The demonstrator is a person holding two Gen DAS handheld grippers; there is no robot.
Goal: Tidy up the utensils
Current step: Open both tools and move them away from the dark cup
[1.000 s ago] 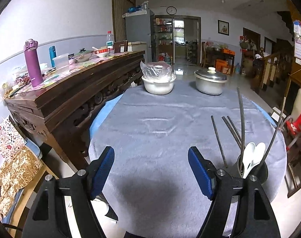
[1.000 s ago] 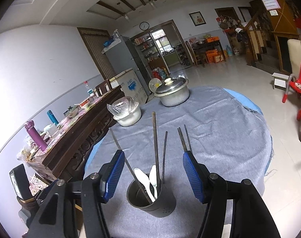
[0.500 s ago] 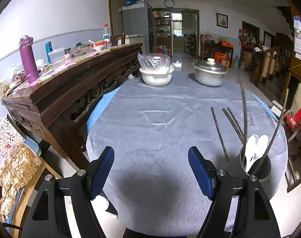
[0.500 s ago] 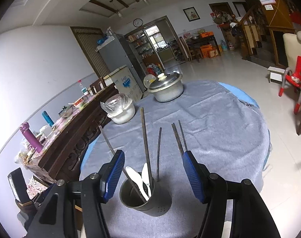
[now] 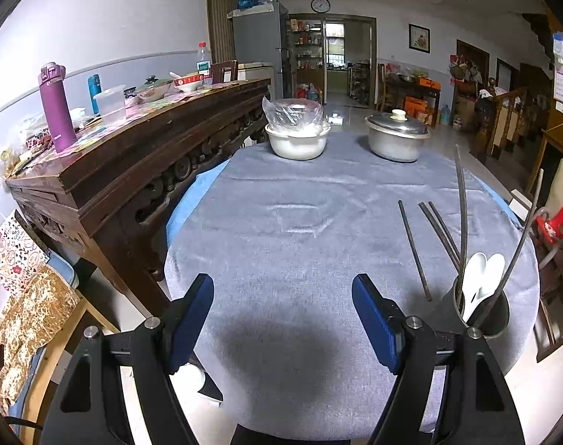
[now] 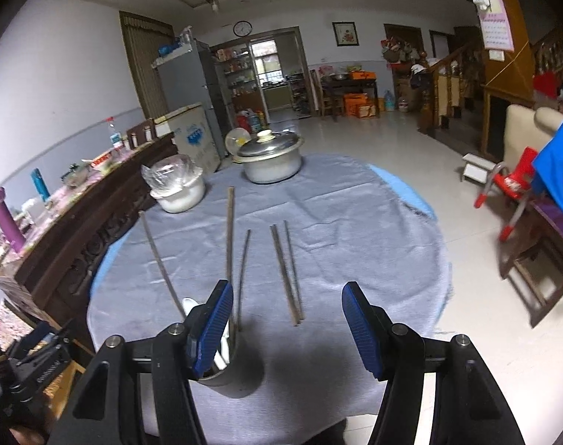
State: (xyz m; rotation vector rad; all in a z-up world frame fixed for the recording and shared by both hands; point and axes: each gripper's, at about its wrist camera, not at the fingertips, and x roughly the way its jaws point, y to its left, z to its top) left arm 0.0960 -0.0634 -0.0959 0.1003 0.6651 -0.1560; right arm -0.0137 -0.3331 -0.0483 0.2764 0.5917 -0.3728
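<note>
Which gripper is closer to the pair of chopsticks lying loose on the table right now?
Right. The right gripper hangs open just short of the pair of chopsticks, lined up with them. The left gripper is open over bare cloth, well off to their left.

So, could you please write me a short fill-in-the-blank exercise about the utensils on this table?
1. The two white plastic spoons stand in the dark metal ___.
2. Loose dark chopsticks lying on the grey tablecloth: ___.
3. The lidded steel pot sits beside a white bowl covered in ___.
4. The right tool is ___.

Missing: holder; three; plastic; open
</note>
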